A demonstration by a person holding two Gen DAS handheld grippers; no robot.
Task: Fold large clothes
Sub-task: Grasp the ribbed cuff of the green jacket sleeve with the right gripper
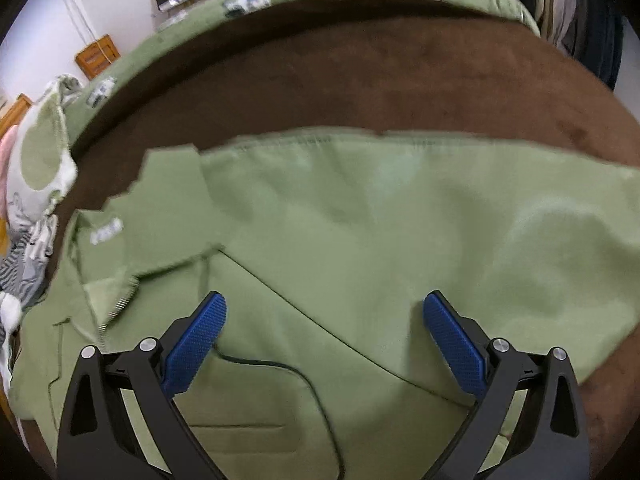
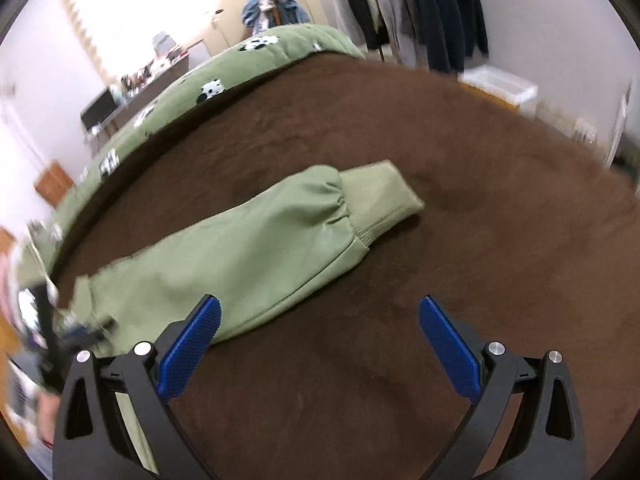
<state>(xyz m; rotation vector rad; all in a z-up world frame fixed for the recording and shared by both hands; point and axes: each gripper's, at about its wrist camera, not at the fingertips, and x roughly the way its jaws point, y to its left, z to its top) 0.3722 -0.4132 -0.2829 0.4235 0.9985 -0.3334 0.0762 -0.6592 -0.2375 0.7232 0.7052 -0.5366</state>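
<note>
Sweatshirt fabric, pale green, is seen spread flat on a brown blanket [image 1: 400,80], directly ahead of and beneath the left gripper [image 1: 324,312]. Both jaws of that tool are held wide apart w/ nothing between them; the blue pads [image 1: 196,344] hang just over the cloth. The green garment [image 1: 360,220] is judged soft, thick and fairly light: limp when lifted, likely to sag and drag, not slippery, not fragile. A zip edge [image 1: 120,304] is visible ahead-left of the left pad, so the piece is probably a jacket or hoodie.

From the right wrist view, a sleeve [image 2: 248,248] is shown lying ahead-left of the right gripper [image 2: 320,316], its ribbed cuff [image 2: 380,200] farthest from the tool. This gripper is also fully spread and empty, w/ bare blanket between its pads. The cuff, firmer than the body fabric, is judged the best pinch point for folding the sleeve inward; hem or shoulder seam would serve for the body.

Hard to make out: motion blur softens both views, esp. the left side of the right wrist view, where a dark blurred object can't be identified. The garment's near edge is cut off behind the left tool. A thin dark cord [image 1: 304,376] is seen crossing the cloth; its origin can't be told.
</note>
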